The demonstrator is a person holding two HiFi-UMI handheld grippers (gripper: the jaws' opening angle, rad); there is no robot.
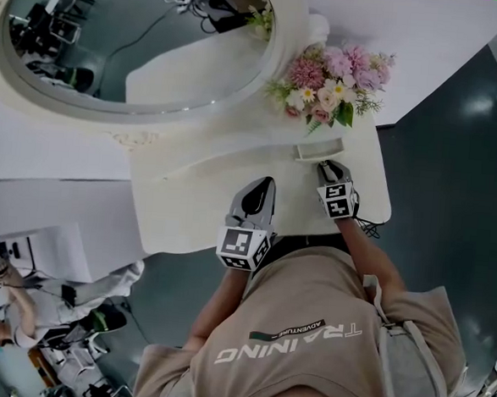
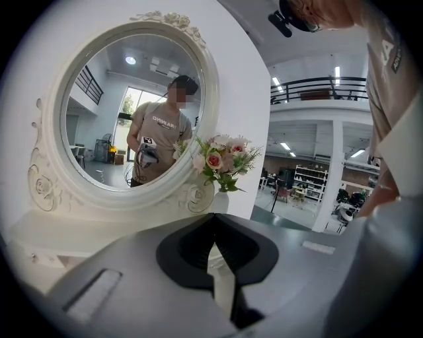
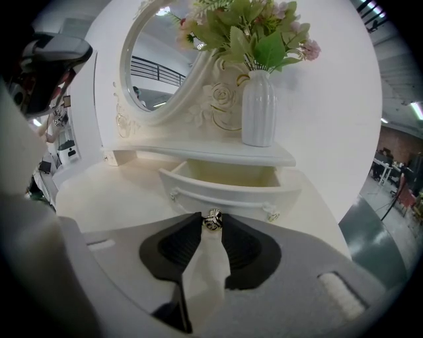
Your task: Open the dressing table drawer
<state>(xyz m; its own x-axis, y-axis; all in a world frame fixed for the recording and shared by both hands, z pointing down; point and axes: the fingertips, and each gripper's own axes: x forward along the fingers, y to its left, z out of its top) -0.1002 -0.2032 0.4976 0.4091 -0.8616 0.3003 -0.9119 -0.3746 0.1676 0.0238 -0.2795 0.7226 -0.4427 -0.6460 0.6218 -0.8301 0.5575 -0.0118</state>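
Note:
The small white drawer (image 3: 228,188) under the dressing table's raised shelf stands pulled partway out, its inside showing. At the middle of its front is a silver rose-shaped knob (image 3: 212,220), and my right gripper (image 3: 212,226) is shut on it with both tips pinching it. In the head view the right gripper (image 1: 329,165) sits just in front of the drawer (image 1: 320,149). My left gripper (image 1: 267,182) hovers over the white tabletop (image 1: 188,206), left of the drawer. Its tips meet in the left gripper view (image 2: 213,218) with nothing between them.
An oval mirror (image 1: 140,50) in a carved white frame stands at the back. A white vase of pink flowers (image 1: 333,85) sits on the shelf right above the drawer. The table's right edge (image 1: 385,186) drops to a dark floor. A person works at lower left (image 1: 20,305).

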